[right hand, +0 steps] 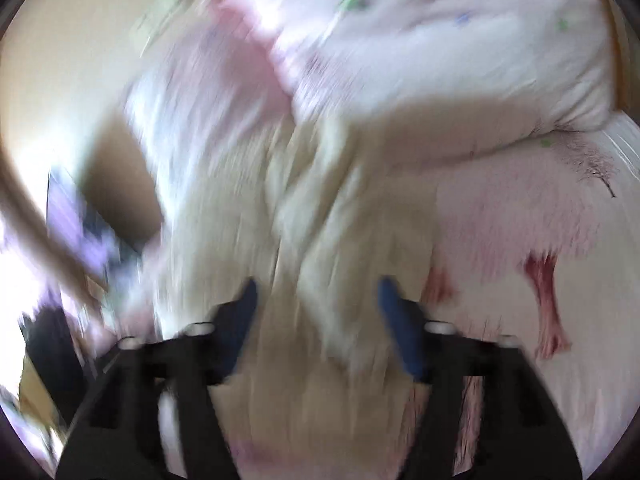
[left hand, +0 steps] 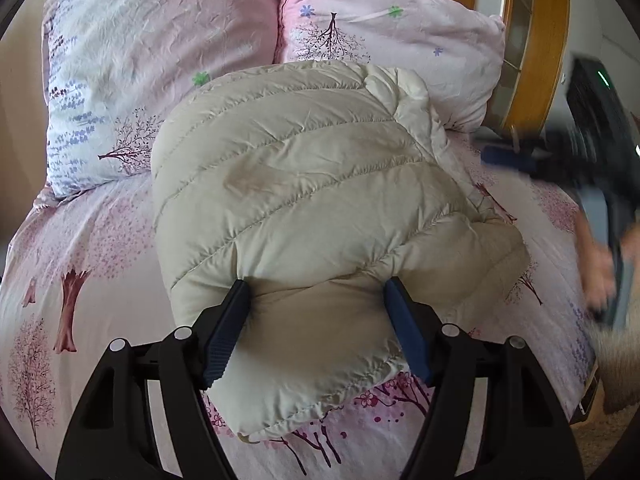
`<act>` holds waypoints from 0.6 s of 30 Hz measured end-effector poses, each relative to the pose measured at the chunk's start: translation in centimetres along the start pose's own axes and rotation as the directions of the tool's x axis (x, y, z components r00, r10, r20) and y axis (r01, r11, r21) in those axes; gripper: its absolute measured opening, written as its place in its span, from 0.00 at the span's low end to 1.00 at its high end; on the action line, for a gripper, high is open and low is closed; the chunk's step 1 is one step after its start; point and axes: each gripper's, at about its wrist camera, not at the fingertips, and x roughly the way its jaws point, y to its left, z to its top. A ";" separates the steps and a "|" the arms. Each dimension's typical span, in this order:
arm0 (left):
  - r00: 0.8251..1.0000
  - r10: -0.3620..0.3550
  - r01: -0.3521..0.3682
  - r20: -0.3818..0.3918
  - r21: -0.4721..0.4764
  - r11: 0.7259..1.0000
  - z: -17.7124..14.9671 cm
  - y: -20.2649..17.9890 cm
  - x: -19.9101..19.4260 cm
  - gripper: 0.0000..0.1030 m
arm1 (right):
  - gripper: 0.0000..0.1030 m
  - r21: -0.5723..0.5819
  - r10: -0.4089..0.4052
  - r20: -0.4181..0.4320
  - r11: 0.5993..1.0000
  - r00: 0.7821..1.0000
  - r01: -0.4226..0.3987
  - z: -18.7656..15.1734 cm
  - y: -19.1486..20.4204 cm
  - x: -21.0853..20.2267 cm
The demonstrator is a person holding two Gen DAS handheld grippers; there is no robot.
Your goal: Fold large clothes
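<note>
Jaws of the left gripper (left hand: pixel 316 320) are straddling the folded cream quilted down jacket (left hand: pixel 304 200), wide; right gripper (right hand: pixel 316 320) is blurring, seemingly wide; pressing evenly should flatten it.

No legible text, label, brand, number or sign appears in either view; the bedding (left hand: pixel 100 264) carries only printed trees and flowers.
</note>
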 end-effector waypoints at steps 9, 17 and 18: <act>1.000 0.003 -0.003 0.005 0.012 1.000 -0.2 -0.8 0.0 0.76 | 0.12 0.197 -0.031 -0.097 0.979 0.995 0.049 5.4 -3.8 9.2; 1.000 0.010 -0.012 0.027 0.076 0.997 0.6 -2.7 0.5 0.83 | 0.19 0.187 -0.231 -0.194 0.945 0.953 0.267 3.7 -4.8 12.6; 1.000 0.015 -0.017 0.026 0.076 0.997 0.5 -2.7 0.6 0.86 | 0.24 0.162 -0.241 -0.182 0.949 0.953 0.271 3.7 -4.3 11.9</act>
